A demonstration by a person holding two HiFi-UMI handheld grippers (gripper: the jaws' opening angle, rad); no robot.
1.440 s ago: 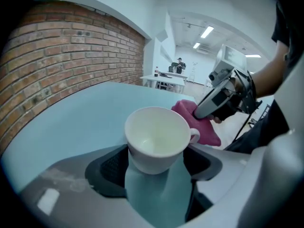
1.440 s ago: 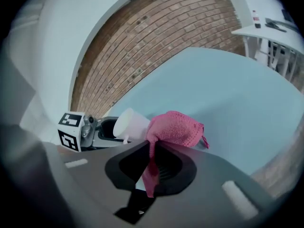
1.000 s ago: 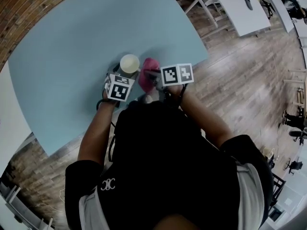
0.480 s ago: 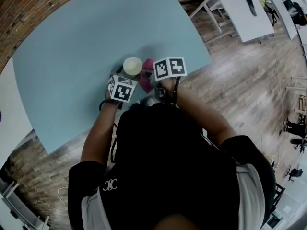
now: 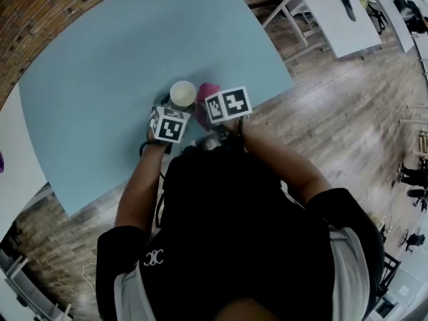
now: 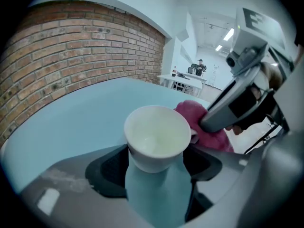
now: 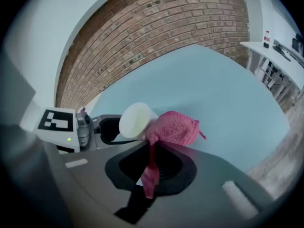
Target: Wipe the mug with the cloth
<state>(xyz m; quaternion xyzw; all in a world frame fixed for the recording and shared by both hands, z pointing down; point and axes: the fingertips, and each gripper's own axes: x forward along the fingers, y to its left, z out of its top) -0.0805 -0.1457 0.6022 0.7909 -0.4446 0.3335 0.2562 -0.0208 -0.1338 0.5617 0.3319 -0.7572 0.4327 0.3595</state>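
A white mug (image 5: 182,93) is above the light-blue table (image 5: 100,79), close to its near edge. My left gripper (image 5: 175,110) is shut on it. In the left gripper view the mug (image 6: 156,136) sits between the two dark pads (image 6: 110,169), its empty mouth facing the camera. A pink cloth (image 5: 208,90) is bunched against the mug's right side, and my right gripper (image 5: 214,103) is shut on it. In the right gripper view the cloth (image 7: 173,127) bulges past the jaws and touches the tilted mug (image 7: 134,119), with a strip hanging down between the jaws.
A brick wall (image 7: 156,27) runs along the table's far side. White tables and chairs (image 5: 334,9) stand on the wooden floor (image 5: 348,112) at the upper right. The table's near edge (image 5: 120,186) runs just in front of the person's body.
The right gripper's marker cube has shifted left toward the mug and rolled, and it covers more of the pink cloth. The mug and the left gripper have kept their place.
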